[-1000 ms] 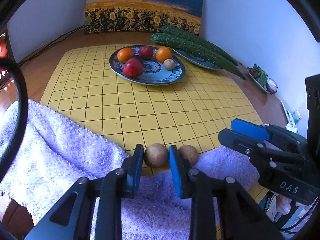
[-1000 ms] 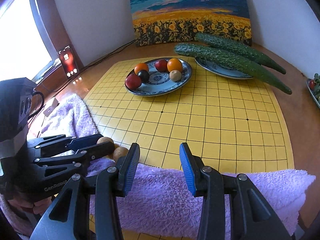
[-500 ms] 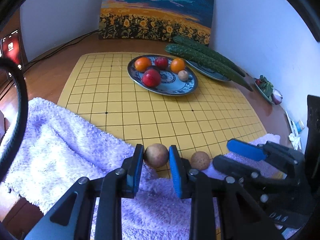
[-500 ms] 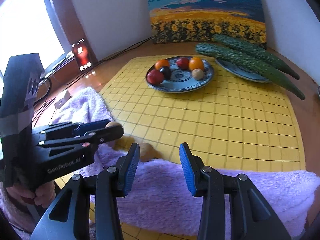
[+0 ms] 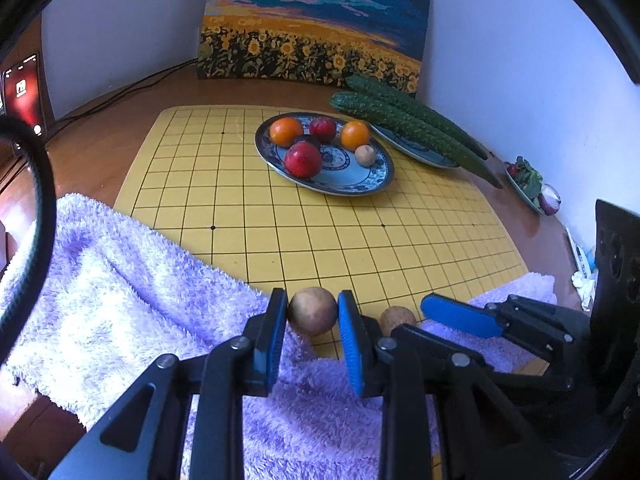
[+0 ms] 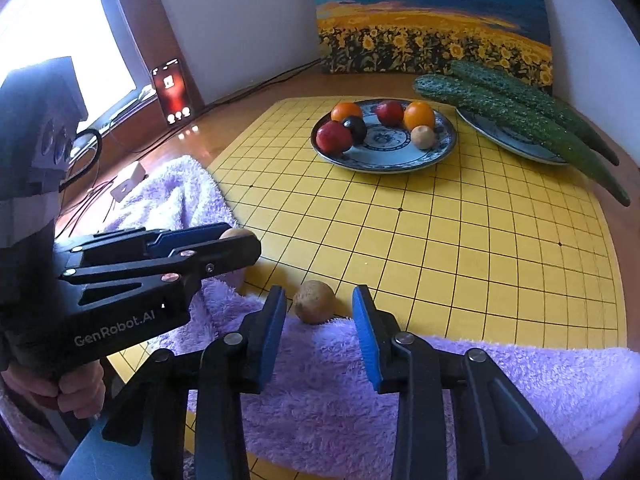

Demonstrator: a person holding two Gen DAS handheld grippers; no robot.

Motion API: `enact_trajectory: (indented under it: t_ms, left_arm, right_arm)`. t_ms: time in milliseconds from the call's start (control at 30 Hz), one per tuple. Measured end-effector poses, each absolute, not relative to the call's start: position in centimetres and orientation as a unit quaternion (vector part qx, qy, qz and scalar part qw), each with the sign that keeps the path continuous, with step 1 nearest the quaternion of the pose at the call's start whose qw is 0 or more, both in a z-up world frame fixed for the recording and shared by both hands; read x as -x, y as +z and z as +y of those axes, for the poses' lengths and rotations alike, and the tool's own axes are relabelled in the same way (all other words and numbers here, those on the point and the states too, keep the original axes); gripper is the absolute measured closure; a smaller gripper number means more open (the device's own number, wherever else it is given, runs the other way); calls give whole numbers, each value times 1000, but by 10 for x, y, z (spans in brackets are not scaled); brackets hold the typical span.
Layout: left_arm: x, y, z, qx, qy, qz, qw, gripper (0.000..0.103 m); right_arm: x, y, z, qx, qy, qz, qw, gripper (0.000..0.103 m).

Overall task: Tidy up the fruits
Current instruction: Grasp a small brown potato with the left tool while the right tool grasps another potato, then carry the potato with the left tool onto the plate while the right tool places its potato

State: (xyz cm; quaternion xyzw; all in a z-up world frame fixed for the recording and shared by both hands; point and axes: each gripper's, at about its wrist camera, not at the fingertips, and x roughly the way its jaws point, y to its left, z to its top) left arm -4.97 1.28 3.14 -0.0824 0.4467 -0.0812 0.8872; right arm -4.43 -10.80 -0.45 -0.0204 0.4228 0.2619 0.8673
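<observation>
Brown round fruit (image 5: 312,312) is pinched by the left tongs (image 5: 312,322); a smaller brown fruit (image 6: 314,302) lies untouched between the closing, down-tilted right tongs (image 6: 320,312).

White lettering reading "GenRobot.AI" stood along the side of the black plastic body of the left hand-held gripper (image 6: 240,246), seen from the right wrist view. A dark upright phone with a glowing red screen (image 6: 173,92), propped at the back of the counter near the window, showed small white icons and marks, but these were too small to read. No other text, label or number could be read in either view.
</observation>
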Motion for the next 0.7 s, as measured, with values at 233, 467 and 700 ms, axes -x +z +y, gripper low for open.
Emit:
enact_trajectory:
  t_ms: [233,467,700]
  left_arm:
    - [49,35,17,85,-78,445,888,76]
    - [47,38,15,81,-80,442,890,76]
    - [41,40,15,80,-80,436,893,76]
  right_arm:
    - [44,-10,-104,26,265,430,862,76]
    - [43,-10,-105,23,270,431,861,78]
    - [40,-3,-106,23,283,423,860,78]
